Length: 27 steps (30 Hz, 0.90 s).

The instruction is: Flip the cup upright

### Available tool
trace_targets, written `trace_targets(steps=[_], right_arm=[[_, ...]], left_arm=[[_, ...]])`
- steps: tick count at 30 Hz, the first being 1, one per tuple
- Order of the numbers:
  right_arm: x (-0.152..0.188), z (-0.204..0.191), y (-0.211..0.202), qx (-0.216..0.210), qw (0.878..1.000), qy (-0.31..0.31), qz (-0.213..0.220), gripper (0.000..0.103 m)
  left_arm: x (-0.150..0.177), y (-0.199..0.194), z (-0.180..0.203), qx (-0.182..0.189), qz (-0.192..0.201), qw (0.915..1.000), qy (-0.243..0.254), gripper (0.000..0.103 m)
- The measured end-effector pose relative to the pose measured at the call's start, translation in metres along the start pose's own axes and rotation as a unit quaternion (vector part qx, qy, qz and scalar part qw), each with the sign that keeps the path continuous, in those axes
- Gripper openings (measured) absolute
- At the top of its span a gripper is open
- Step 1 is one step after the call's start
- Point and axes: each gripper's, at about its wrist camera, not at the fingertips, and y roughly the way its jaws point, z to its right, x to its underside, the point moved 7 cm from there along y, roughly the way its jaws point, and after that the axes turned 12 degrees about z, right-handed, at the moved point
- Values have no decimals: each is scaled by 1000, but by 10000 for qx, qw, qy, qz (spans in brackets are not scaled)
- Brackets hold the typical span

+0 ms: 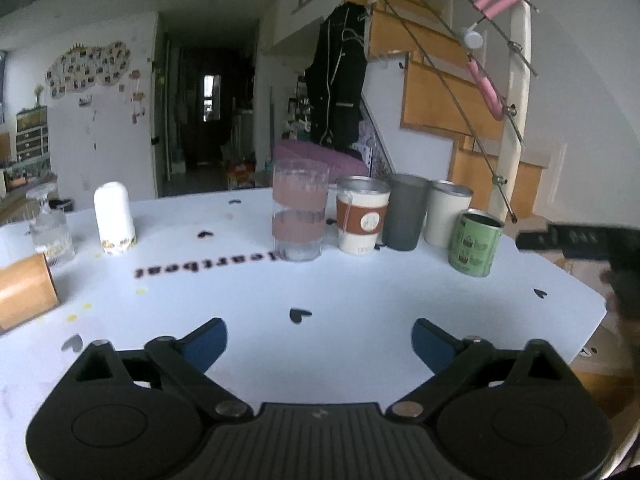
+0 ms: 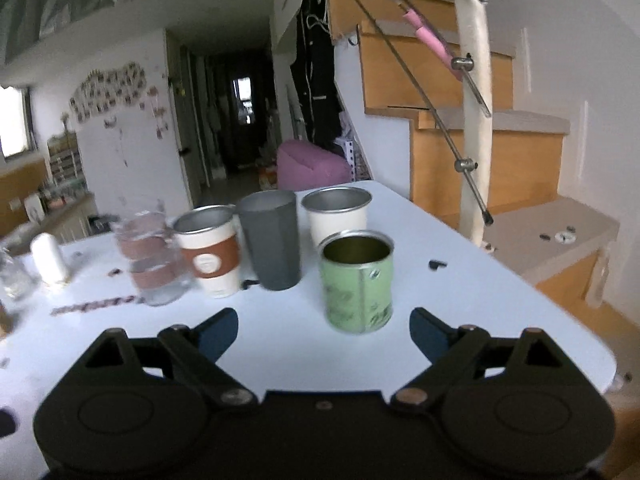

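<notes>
A: Where is the cup that needs turning?

B: The white cup stands mouth-down at the far left of the table, its long axis vertical. A glass left of it is inverted too, and a brown cup lies on its side at the near left edge.

A: And the others?

B: A row stands upright: tall glass, sleeved cup, grey cup, cream cup, green tin. The tin looks empty.

A: Grippers?

B: The left gripper and right gripper both have jaws spread wide, holding nothing.

White walls – a dark hallway at twelve o'clock, a wooden staircase at two, a pink beanbag between, a photo collage at ten.
</notes>
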Motion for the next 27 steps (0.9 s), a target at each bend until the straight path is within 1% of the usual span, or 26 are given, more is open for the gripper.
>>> trace_targets(steps=[6, 13, 18, 21, 23, 27], right_arm=[[9, -12, -36, -35, 9999, -1, 149, 93], [15, -23, -63, -158, 9995, -167, 193, 94], [21, -27, -70, -188, 9995, -235, 110, 95], [22, -27, -72, -161, 9995, -247, 97, 98], [22, -28, -73, -166, 9995, -255, 96, 101], [23, -31, -75, -198, 9993, -297, 108, 103]], left_arm=[[-10, -6, 8, -77, 162, 9998, 60, 103], [-13, -13, 9, -236, 264, 9994, -4, 103], [-11, -15, 5, -350, 230, 9991, -61, 103], [-11, -16, 4, -400, 207, 9990, -66, 103], [-11, -16, 4, -433, 190, 9989, -63, 103], [-11, -16, 4, -451, 171, 9988, -72, 103]])
